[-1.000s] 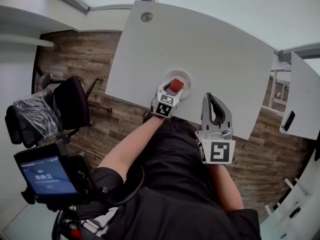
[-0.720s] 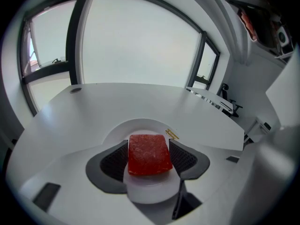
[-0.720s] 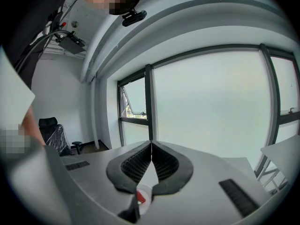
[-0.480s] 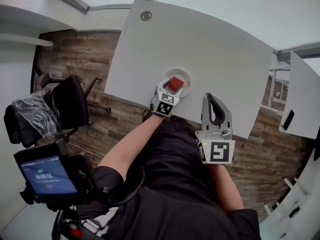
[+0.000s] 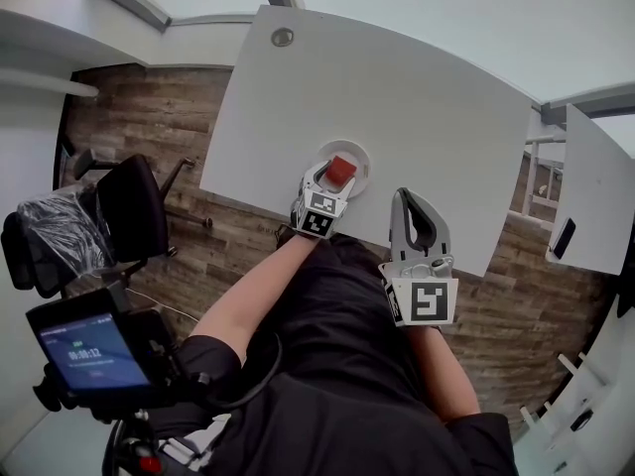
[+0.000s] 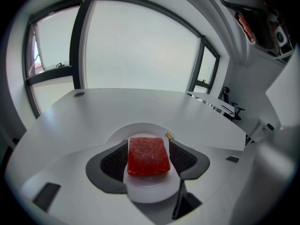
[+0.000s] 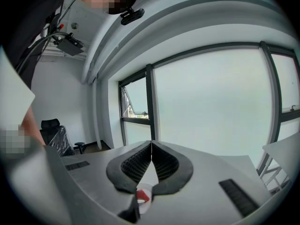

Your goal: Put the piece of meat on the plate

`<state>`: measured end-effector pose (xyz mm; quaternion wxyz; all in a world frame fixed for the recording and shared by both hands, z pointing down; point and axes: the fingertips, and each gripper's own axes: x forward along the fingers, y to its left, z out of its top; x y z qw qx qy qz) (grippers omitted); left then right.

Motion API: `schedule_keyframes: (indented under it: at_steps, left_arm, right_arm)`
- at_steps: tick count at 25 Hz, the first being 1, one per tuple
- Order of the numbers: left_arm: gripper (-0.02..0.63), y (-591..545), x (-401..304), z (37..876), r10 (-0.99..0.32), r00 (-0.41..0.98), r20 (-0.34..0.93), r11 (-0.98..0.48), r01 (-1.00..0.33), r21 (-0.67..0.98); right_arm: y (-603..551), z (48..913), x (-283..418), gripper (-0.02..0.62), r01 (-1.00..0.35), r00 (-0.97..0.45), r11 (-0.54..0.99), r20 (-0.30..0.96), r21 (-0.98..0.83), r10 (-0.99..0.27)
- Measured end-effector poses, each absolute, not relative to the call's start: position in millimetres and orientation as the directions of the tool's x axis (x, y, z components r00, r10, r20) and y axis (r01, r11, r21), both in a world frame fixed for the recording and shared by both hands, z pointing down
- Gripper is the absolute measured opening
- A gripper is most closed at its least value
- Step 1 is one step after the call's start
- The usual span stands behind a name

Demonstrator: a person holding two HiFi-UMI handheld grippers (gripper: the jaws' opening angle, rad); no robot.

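A red slab of meat [image 6: 148, 155] lies flat on a small white plate [image 6: 140, 128] near the white table's front edge [image 5: 248, 191]. My left gripper [image 6: 147, 143] points down at it, jaws open, one dark pad on each side of the meat and close to its edges. In the head view the meat [image 5: 340, 171] shows red between the left gripper's [image 5: 337, 177] white fingers on the plate [image 5: 361, 153]. My right gripper [image 5: 407, 196] hovers to the right at the table's edge, shut and empty, with its tips meeting [image 7: 151, 143].
A black office chair [image 5: 129, 206] stands on the wooden floor to the left. A phone on a rig [image 5: 84, 350] sits at lower left. A second white desk [image 5: 595, 186] is at the right. The table [image 5: 417, 87] has a cable hole [image 5: 283, 37] at its far corner.
The head view has shifted slightly. Both grippers keep their places, and the meat stays on the plate between the left jaws.
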<state>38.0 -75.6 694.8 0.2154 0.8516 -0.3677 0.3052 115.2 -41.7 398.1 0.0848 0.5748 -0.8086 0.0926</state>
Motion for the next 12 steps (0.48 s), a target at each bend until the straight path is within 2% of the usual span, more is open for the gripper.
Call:
schedule_keyframes:
  at_steps: [12]
  left_arm:
    - [0.258,-78.0,37.4,685.3,-0.518,0.546,0.658,-0.607,-0.777,0.167]
  right_arm:
    - [-52.5,399.3,109.3,0.008,-0.934,-0.357,0.347,0.232,-0.083,-0.905]
